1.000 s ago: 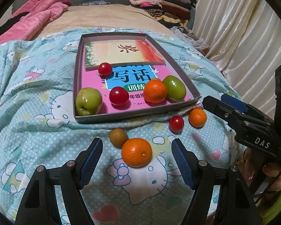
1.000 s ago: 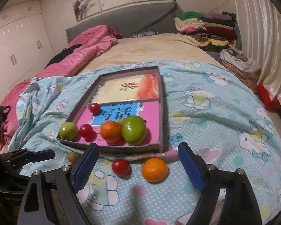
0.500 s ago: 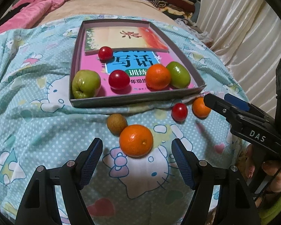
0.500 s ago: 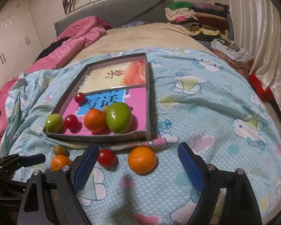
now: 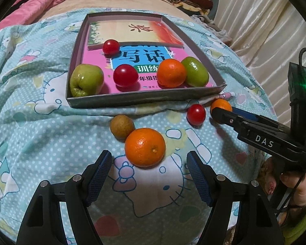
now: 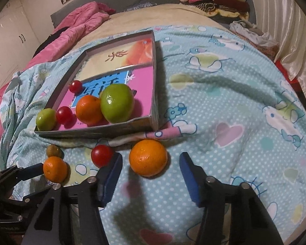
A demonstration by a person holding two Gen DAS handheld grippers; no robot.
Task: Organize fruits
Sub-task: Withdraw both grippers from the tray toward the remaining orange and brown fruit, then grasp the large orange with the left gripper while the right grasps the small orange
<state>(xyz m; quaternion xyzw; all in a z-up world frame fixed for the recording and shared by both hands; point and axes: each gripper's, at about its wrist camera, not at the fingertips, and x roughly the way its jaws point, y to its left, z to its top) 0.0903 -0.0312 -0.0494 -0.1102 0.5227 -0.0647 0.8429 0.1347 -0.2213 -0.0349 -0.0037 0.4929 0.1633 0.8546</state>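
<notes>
Tray (image 5: 144,99): shallow grey box on the bed's blue patterned blanket (image 5: 30,122); two books lie flat as its floor.
Tray contents: green apple (image 5: 86,80) in the near left corner; two small red tomatoes, one (image 5: 125,75) by the apple, one (image 5: 111,46) farther back; orange (image 5: 171,73) touching a green fruit (image 5: 194,71) at the near right.
Outside tray, on blanket: brown fruit (image 5: 122,126) touching a large orange (image 5: 144,147); red tomato (image 6: 101,156); second orange (image 6: 148,157) just before the tray's near wall.
Left tongs (image 5: 149,175): spread, nothing pinched; the large orange sits just ahead of the tips.
Right tongs (image 6: 151,175): closing, pads not yet on anything; the second orange lies just ahead of the gap, the tomato by the left pad.
</notes>
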